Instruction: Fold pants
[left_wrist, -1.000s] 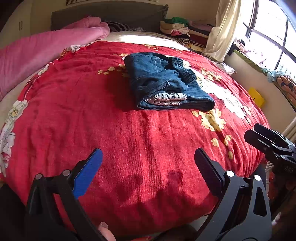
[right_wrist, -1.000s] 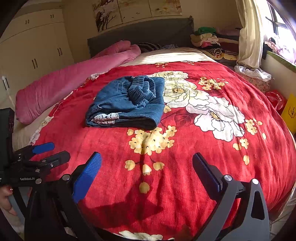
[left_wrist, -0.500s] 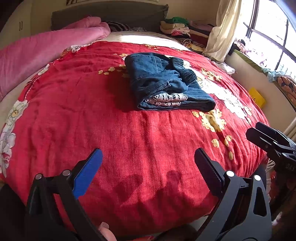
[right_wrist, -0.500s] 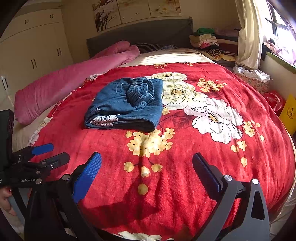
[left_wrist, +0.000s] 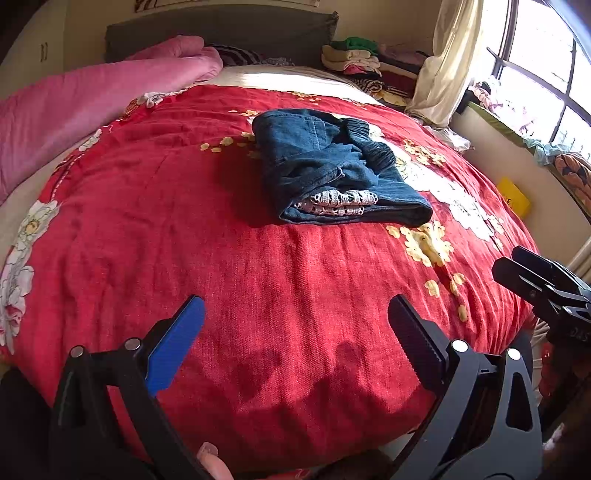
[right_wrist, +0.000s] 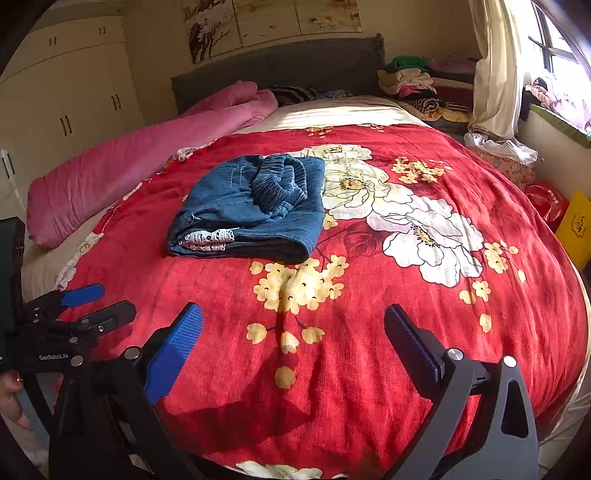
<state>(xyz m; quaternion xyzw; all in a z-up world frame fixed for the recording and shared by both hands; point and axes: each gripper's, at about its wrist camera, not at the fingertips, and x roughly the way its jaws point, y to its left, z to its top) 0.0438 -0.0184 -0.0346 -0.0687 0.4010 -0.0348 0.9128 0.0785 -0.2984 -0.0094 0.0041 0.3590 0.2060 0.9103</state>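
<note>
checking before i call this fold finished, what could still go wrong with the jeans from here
The folded blue denim pants carry a loose bunched ribbed waistband on top, so the bundle may spring open. White lace cuffs poke out of the near edge, so the layers look uneven. Both the left gripper and the right gripper are open and back over the red floral blanket, nothing pressing the fold.

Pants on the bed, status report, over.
Left gripper open, right gripper open, both empty, short of the pants. Pants folded on the red blanket. Nothing between fingers and pants.
</note>
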